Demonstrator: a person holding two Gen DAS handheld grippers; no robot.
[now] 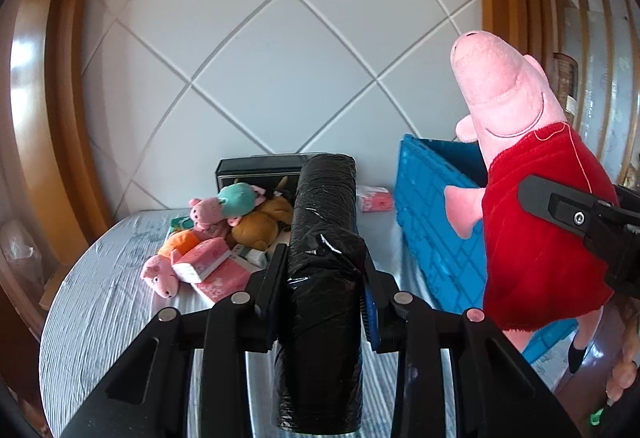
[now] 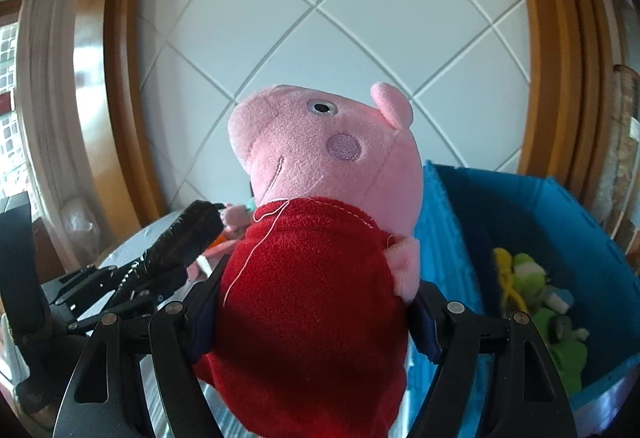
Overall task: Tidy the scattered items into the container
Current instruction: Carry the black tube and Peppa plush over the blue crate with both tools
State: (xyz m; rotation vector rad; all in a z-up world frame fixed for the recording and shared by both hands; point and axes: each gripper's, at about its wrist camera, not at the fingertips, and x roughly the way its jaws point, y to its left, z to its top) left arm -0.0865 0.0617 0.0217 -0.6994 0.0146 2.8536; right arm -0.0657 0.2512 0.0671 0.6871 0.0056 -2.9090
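Black plastic film wraps the roll that the left gripper clamps between its two narrow-set fingers, above the striped bedsheet. Behind it lies a heap of small plush toys and pink tissue packs before a black box. At the right stands the blue crate, tilted, and in front of it the pink pig plush in a red dress hangs in the right gripper.

In the right wrist view, the right gripper holds the pig plush by its red body, the jaws set wide and pressing both sides. The blue crate is just right of it, with green plush toys inside. The left gripper with the roll is at the left.
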